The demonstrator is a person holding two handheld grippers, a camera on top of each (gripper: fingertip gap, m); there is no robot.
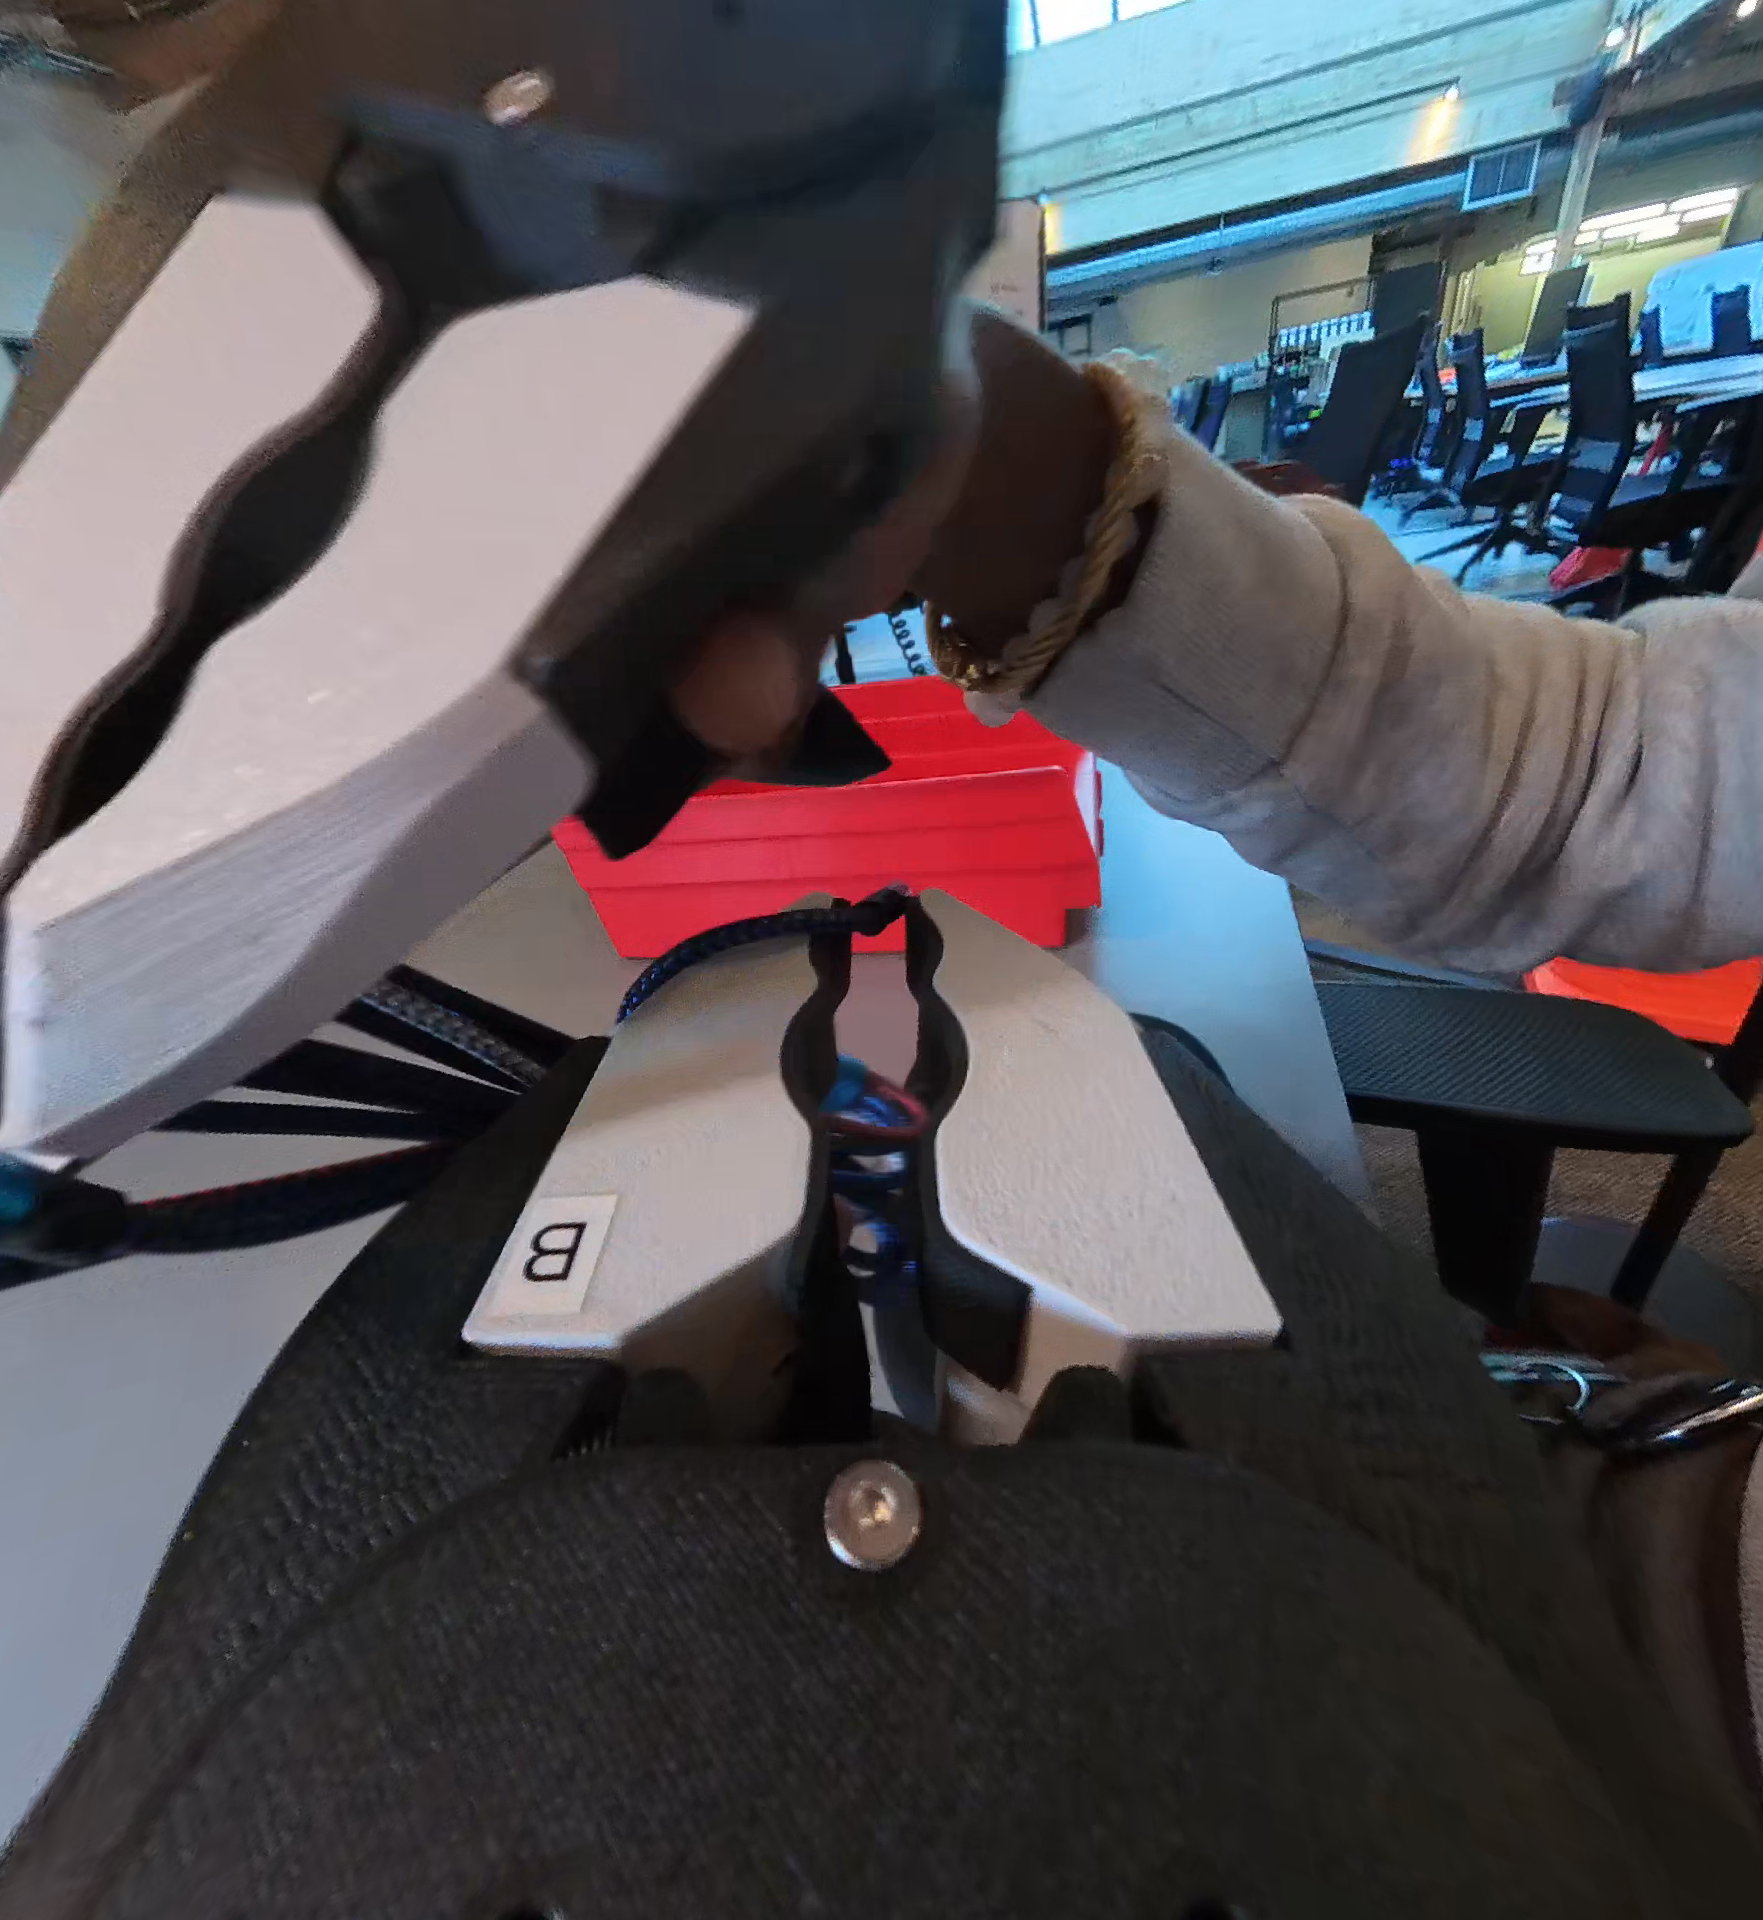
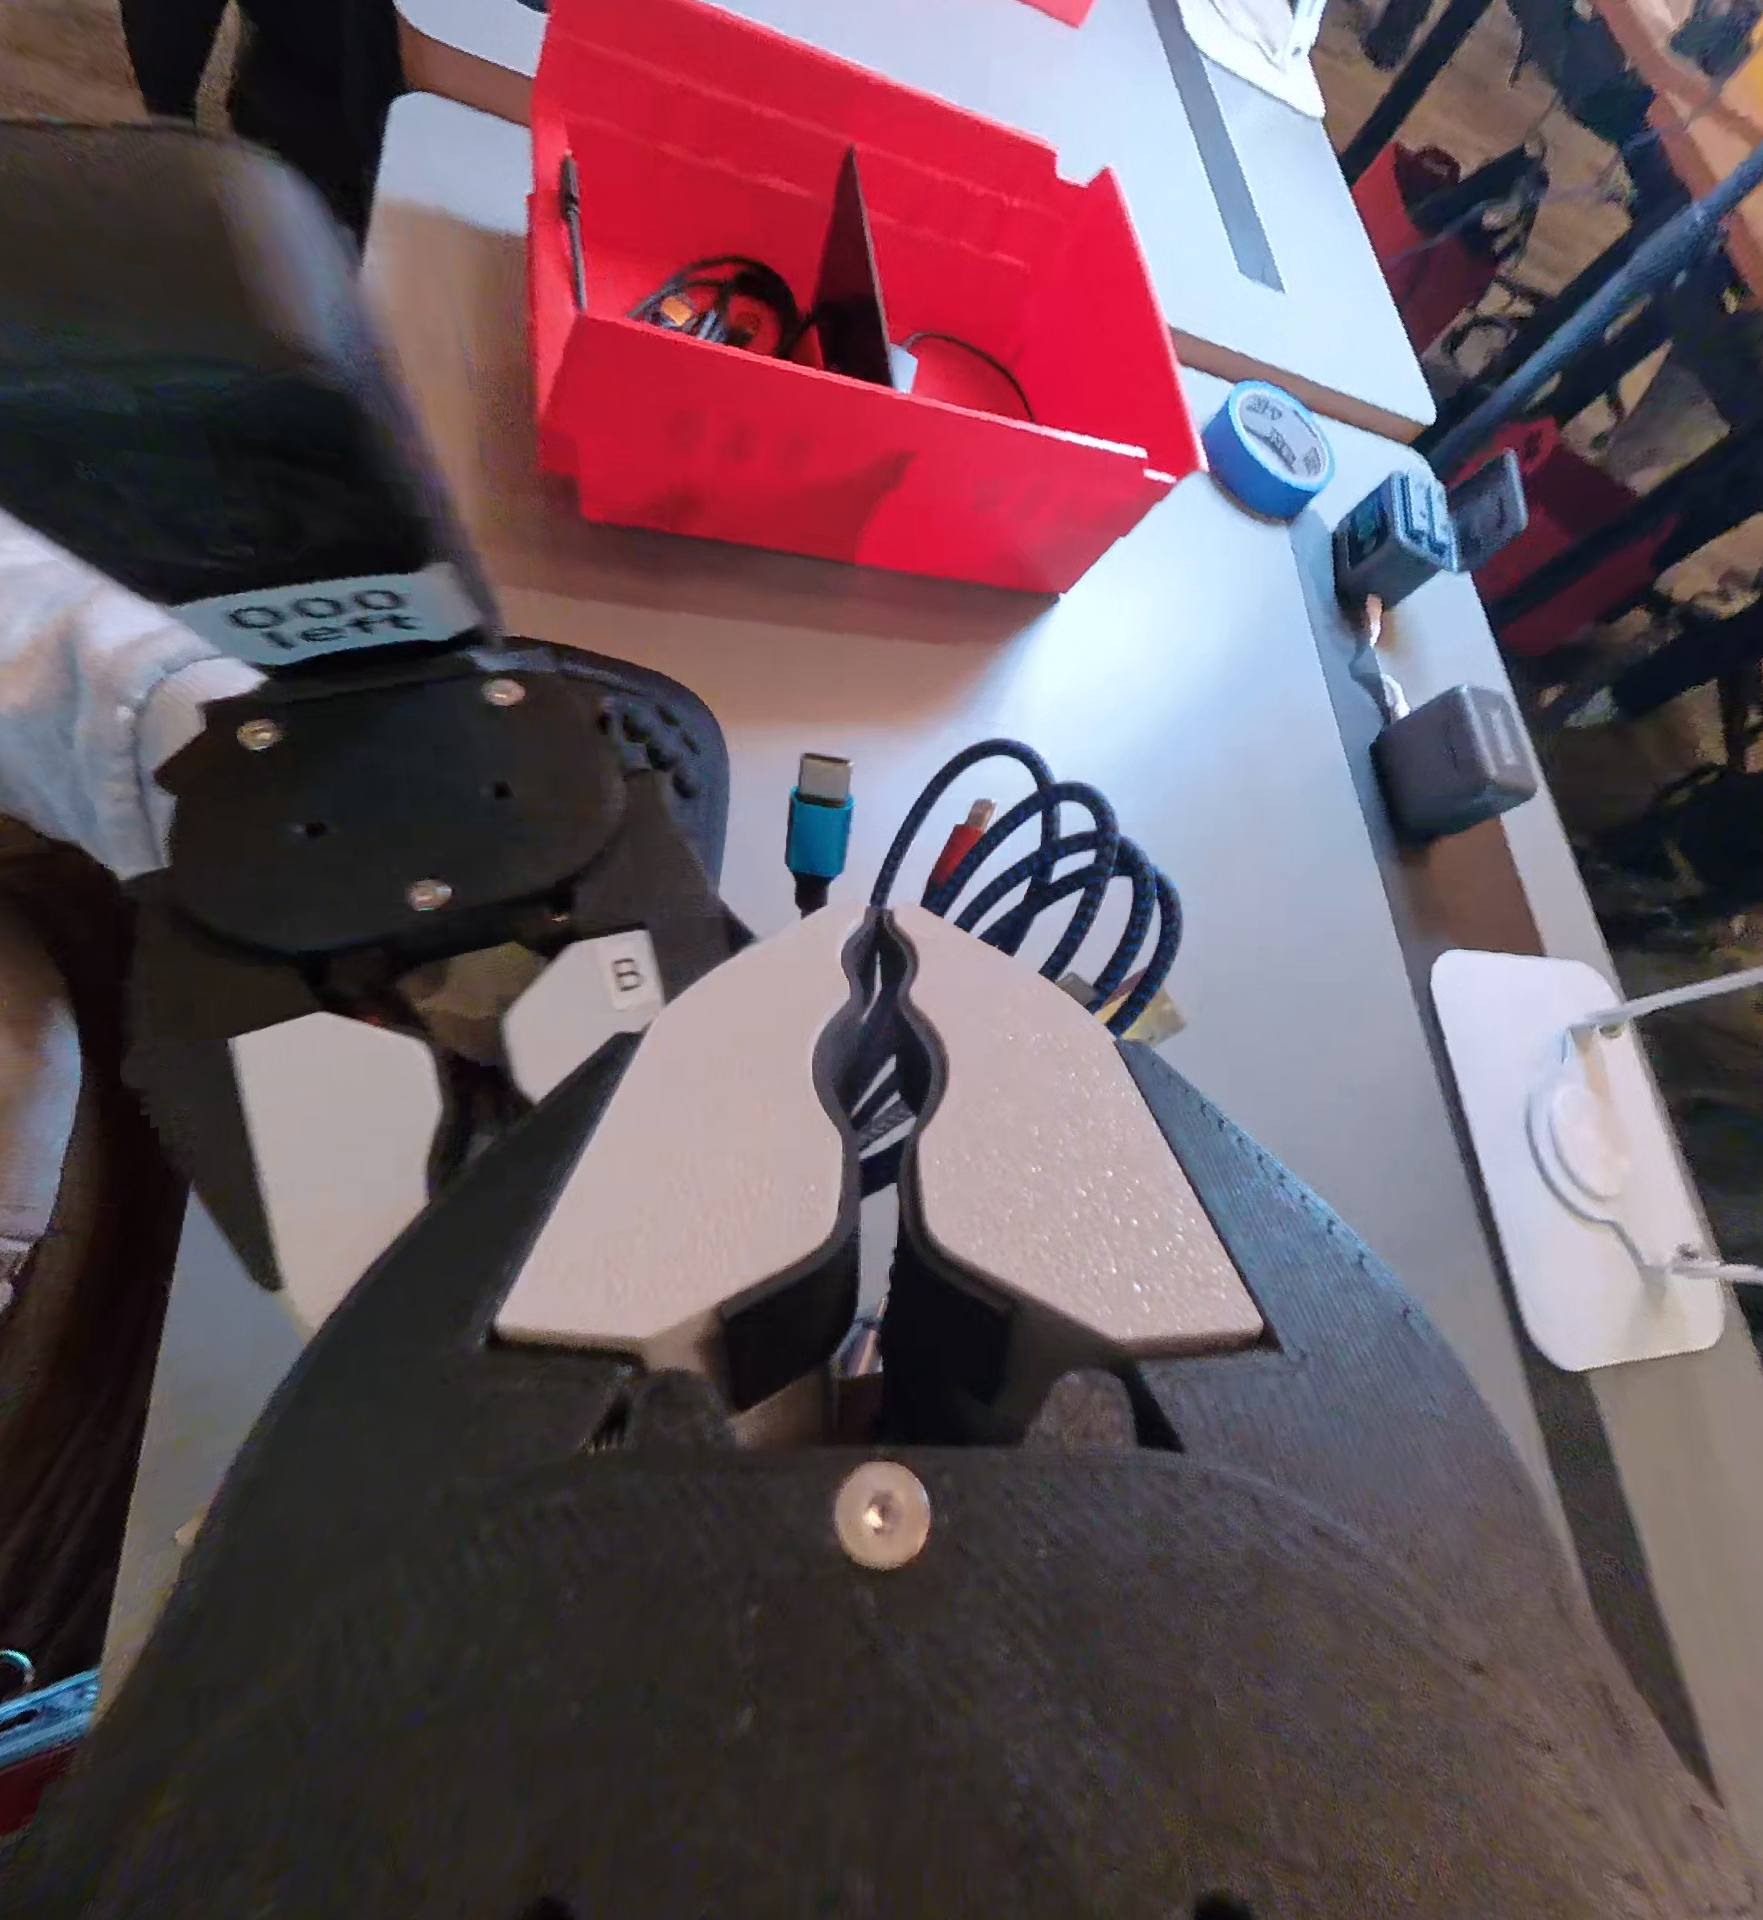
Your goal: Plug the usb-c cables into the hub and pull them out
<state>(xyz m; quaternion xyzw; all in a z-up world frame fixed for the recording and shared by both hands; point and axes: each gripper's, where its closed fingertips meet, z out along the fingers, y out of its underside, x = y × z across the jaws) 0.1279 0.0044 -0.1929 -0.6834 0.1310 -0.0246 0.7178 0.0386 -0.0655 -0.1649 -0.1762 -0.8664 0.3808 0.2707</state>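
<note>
On the grey desk (image 2: 1116, 665), toward 12 o'clock from both grippers, sits a red box (image 2: 856, 343) with a dark divider and a tangle of black cables inside. Just below it in the right wrist view lies a coiled blue-and-black braided usb-c cable (image 2: 1064, 852), and at 11 o'clock of the coil a blue-sleeved usb-c plug (image 2: 820, 821) rests flat on the desk, its metal tip pointing toward the box. The right gripper (image 2: 882, 920) has its white fingers (image 2: 711, 1164) pressed together at the tips over the near edge of the coil; whether they actually pinch a strand cannot be told. The left gripper (image 1: 892, 902) has its fingers (image 1: 1064, 1122) nearly closed, and the braided cable (image 1: 711, 951) runs up to the narrow gap at their tips, apparently caught there. In the left wrist view the right gripper fills the 10 o'clock area, held by a hand (image 1: 1002, 488) in a pale sleeve (image 1: 1376, 707). At 2 o'clock on the desk stands a roll of blue tape (image 2: 1266, 447), with two dark chargers (image 2: 1417, 644) beside the edge. No hub can be made out.
</note>
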